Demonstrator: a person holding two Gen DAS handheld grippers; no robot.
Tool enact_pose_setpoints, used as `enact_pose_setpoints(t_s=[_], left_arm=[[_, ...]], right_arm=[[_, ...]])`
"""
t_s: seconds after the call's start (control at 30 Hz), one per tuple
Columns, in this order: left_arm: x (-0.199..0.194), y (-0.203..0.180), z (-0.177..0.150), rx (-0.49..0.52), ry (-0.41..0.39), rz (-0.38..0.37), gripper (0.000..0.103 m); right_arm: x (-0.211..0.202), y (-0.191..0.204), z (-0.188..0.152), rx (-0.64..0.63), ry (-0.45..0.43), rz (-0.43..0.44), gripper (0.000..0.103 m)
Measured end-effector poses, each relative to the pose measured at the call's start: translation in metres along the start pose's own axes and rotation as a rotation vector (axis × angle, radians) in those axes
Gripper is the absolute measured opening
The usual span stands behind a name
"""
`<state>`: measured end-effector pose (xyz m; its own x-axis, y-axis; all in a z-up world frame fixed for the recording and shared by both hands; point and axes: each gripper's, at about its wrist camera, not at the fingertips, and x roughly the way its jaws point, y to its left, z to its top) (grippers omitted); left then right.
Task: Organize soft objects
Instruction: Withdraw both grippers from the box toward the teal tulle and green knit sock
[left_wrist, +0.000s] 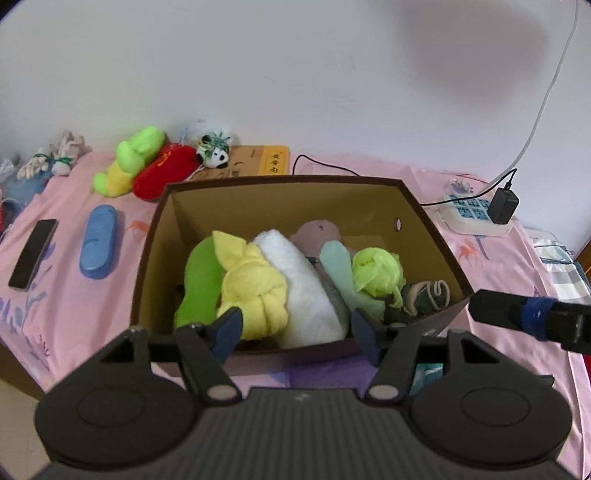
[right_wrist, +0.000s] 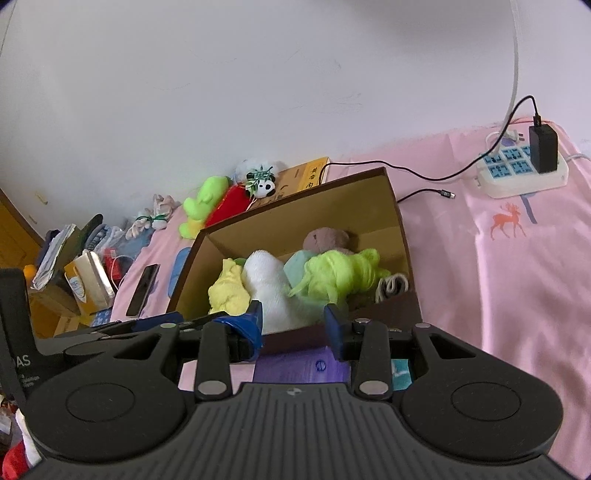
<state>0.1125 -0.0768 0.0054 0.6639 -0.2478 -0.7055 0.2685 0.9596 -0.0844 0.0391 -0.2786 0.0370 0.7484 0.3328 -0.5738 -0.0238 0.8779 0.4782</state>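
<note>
Left wrist view: left hand-held gripper (left_wrist: 295, 328) hovers wide open and empty at the frame's lower centre, over the box (left_wrist: 424, 214) of light, squashy plush. Right hand-held gripper (right_wrist: 293, 319) is parted, empty too. Pinch a toy's bulk.

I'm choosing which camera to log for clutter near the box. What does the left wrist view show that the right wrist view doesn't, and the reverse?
Only the left wrist view shows the whole blue case and the green plush inside the box. Only the right wrist view shows the loose cable plug and the clutter pile past the bed's edge. Both share the cardboard box, white towel, panda toy, phone and power strip.
</note>
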Motion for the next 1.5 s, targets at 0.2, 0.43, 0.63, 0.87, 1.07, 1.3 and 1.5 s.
enact_pose_setpoints(t_s=[0.2, 0.43, 0.63, 0.87, 1.07, 1.3, 1.5], left_arm=[[-0.01, -0.003, -0.014, 0.007, 0.003, 0.034, 0.067], [-0.018, -0.013, -0.034, 0.023, 0.011, 0.098, 0.067], [-0.025, -0.023, -0.048, 0.039, 0.024, 0.14, 0.069], [-0.027, -0.03, -0.058, 0.044, 0.051, 0.167, 0.07], [-0.027, -0.038, -0.062, 0.063, 0.066, 0.171, 0.071], [-0.021, -0.051, -0.067, 0.108, 0.09, 0.156, 0.071], [-0.016, -0.06, -0.071, 0.137, 0.11, 0.142, 0.071]], right_arm=[[-0.011, -0.003, -0.014, 0.028, 0.003, 0.02, 0.02], [-0.025, -0.007, -0.034, 0.047, 0.01, 0.025, 0.02], [-0.035, -0.012, -0.047, 0.057, 0.016, 0.038, 0.02], [-0.043, -0.02, -0.058, 0.084, 0.03, 0.045, 0.02], [-0.05, -0.028, -0.066, 0.1, 0.046, 0.051, 0.02], [-0.06, -0.039, -0.077, 0.123, 0.06, 0.06, 0.02], [-0.064, -0.045, -0.084, 0.124, 0.08, 0.061, 0.021]])
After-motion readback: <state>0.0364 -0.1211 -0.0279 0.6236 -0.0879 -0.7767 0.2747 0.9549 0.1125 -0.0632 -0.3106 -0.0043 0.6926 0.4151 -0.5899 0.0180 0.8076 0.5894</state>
